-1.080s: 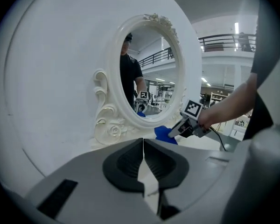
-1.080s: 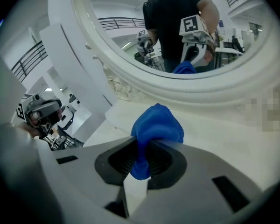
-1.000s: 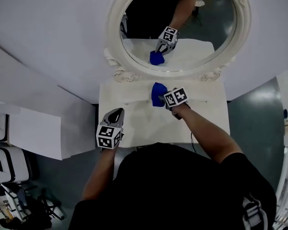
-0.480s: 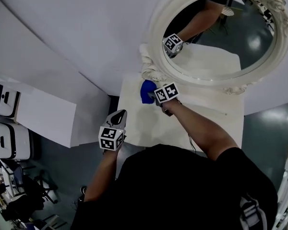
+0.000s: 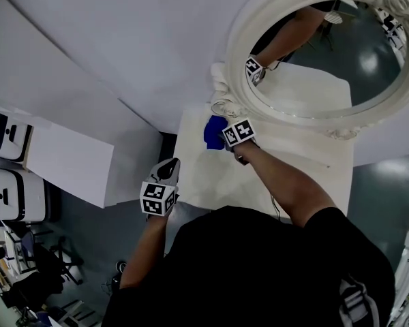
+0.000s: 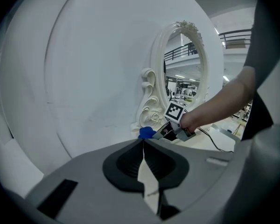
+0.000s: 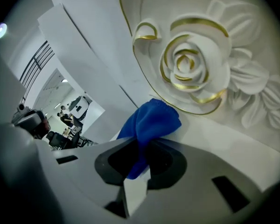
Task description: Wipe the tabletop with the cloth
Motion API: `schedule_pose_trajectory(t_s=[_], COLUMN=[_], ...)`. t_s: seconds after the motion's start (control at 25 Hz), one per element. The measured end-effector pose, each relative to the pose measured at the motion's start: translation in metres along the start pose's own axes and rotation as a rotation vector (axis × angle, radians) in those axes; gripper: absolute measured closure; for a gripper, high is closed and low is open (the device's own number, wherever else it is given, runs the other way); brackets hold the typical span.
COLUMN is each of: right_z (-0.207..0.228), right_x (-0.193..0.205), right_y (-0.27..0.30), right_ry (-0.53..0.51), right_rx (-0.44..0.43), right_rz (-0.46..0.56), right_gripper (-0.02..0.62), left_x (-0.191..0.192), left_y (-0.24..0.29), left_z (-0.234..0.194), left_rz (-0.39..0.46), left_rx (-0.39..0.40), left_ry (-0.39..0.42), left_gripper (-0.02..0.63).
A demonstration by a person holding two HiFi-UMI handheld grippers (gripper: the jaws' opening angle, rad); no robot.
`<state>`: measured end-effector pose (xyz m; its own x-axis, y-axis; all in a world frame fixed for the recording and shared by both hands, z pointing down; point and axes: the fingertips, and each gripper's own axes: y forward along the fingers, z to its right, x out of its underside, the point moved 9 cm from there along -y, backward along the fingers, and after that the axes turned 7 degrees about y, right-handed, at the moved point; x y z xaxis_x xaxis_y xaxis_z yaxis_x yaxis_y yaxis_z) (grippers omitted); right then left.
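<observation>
A blue cloth [image 5: 214,132] rests on the white tabletop [image 5: 211,176] at its far left corner, beside the mirror's carved base [image 5: 223,105]. My right gripper [image 5: 226,139] is shut on the blue cloth [image 7: 151,122], which bunches out past the jaws toward a carved rose [image 7: 189,62]. My left gripper [image 5: 168,169] hangs at the table's left front edge, shut with nothing in it. From the left gripper view the blue cloth [image 6: 146,133] and the right gripper [image 6: 165,131] show ahead at the mirror's foot.
An oval mirror [image 5: 313,53] in an ornate white frame stands at the back of the table. A thin cable [image 5: 274,206] trails over the tabletop by the right arm. White cabinets [image 5: 61,162] and grey floor lie to the left.
My right gripper has dragged the cloth left along the back of the table to the far left corner. The left gripper has stayed at the left front edge.
</observation>
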<state>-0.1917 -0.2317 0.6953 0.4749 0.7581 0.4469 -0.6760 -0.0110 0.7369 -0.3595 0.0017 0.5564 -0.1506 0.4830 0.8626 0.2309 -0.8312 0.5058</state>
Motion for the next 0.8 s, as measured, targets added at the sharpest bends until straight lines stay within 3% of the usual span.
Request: schedule_pose_trajectory(t_s=[0.28,0.8], right_z=[0.031,0.131], right_x=[0.017,0.086], right_y=[-0.029,-0.142], right_ry=[0.011,0.127], right_rx=[0.055,0.195], right_rz=[-0.001,0.057], right_gripper=[0.554,0.554], left_x=[-0.014,-0.051], left_y=[0.021,0.071], left_z=[0.017,0.098], left_rz=[0.013,0.034], left_rx=[0.046,0.175], left_ry=[0.029,0.097], left_gripper=[0.592,0.592])
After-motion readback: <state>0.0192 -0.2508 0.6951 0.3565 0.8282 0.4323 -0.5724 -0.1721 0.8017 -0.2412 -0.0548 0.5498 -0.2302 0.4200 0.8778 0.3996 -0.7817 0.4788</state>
